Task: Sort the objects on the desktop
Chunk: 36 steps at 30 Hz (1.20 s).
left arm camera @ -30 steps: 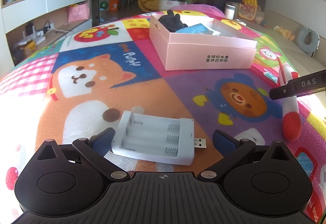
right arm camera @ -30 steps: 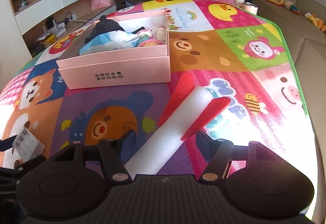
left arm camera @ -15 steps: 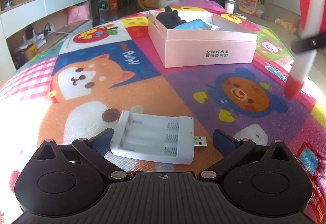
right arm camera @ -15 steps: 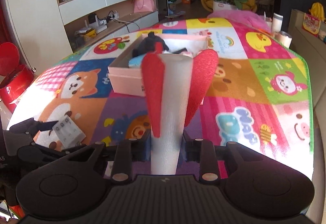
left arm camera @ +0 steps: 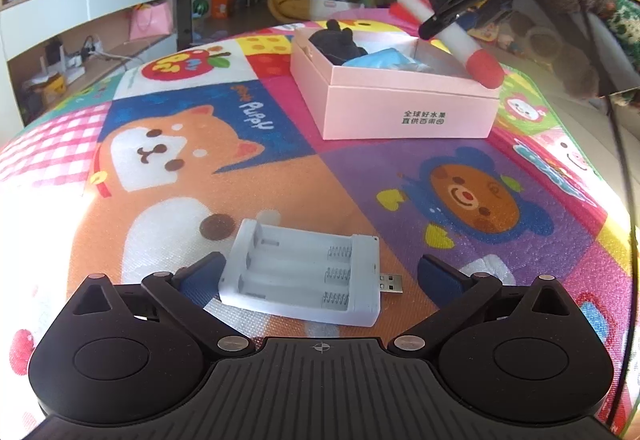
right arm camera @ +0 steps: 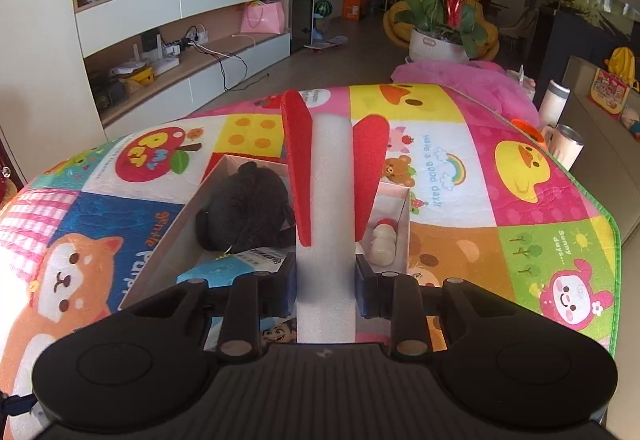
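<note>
My right gripper (right arm camera: 326,286) is shut on a white foam rocket with red fins (right arm camera: 328,207) and holds it in the air over the open pink box (right arm camera: 160,240). In the left wrist view the rocket (left arm camera: 460,43) hangs tilted above the box (left arm camera: 400,107), red nose down. The box holds a black plush toy (right arm camera: 244,211), a blue packet (right arm camera: 216,272) and a small white and red figure (right arm camera: 384,240). My left gripper (left arm camera: 320,274) is open around a white battery charger (left arm camera: 304,276) with a USB plug, lying on the mat.
A bright cartoon play mat (left arm camera: 460,195) covers the table. Its right edge drops off near a sofa (right arm camera: 600,127). A flower pot (right arm camera: 444,19) stands beyond the far end. Two cups (right arm camera: 560,119) sit at the far right.
My right gripper lifted the foam rocket off the mat and carried it forward to above the pink box. The left gripper and charger stayed in place.
</note>
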Each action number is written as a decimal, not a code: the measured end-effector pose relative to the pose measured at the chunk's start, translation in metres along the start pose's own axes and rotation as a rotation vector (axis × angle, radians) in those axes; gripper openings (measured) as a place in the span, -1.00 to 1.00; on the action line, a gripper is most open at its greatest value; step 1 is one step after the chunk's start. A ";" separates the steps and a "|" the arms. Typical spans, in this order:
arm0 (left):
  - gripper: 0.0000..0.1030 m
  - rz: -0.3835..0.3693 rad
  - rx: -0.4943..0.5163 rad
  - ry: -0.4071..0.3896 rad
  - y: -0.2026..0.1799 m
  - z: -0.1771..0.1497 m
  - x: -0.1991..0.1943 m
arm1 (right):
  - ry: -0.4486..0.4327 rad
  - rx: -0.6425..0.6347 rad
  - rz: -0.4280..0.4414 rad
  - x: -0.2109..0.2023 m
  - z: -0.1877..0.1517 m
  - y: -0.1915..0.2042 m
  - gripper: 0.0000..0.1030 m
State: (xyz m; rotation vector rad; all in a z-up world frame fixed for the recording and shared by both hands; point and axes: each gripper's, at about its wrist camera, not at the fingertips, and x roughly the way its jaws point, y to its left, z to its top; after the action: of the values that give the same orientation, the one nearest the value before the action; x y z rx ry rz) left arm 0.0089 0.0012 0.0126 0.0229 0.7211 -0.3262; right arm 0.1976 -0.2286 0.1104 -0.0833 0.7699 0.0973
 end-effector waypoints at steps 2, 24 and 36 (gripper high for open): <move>1.00 -0.017 -0.031 0.005 0.006 0.002 -0.003 | 0.010 0.007 -0.026 0.017 0.000 0.001 -0.47; 1.00 0.052 -0.079 -0.114 0.026 0.027 -0.034 | 0.033 0.221 0.090 0.031 0.001 -0.043 -0.64; 1.00 0.099 -0.073 -0.044 0.031 0.022 -0.028 | -0.054 0.151 0.148 -0.015 -0.019 -0.018 -0.42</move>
State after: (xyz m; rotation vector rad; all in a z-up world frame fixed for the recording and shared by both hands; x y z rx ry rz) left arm 0.0129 0.0359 0.0439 -0.0178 0.6853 -0.2055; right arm 0.1763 -0.2493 0.1081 0.1195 0.7262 0.1805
